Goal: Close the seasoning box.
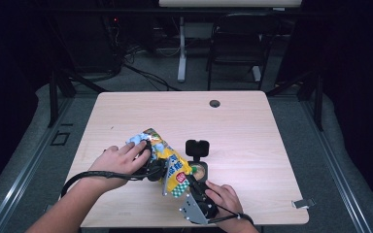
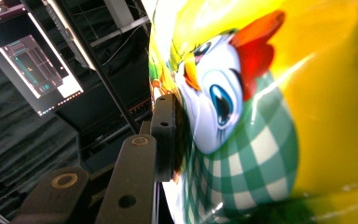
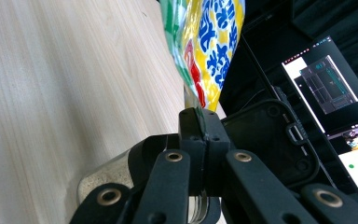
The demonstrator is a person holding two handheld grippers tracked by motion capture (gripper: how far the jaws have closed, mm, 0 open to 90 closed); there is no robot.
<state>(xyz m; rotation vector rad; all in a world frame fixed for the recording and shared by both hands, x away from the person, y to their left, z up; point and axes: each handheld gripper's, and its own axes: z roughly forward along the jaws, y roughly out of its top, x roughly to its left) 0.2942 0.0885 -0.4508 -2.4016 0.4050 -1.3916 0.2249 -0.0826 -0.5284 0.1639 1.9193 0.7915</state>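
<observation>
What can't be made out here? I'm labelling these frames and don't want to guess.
- Jar contents: high view too small; in the right hand-held gripper view the jaws cover most of it, showing a pale grainy fill.
- Snack bag opening: too small in the high view, cut off by the top edge in the right gripper view.
- Left hand-held gripper: its far jaw is behind the bag in the left gripper view.
- Bag lettering: cropped and blurred.

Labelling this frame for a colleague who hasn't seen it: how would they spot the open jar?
On the wooden table, look at its near edge between the person's two hands. Right of the yellow snack bag sits the clear jar, its black lid flipped up behind it.
</observation>
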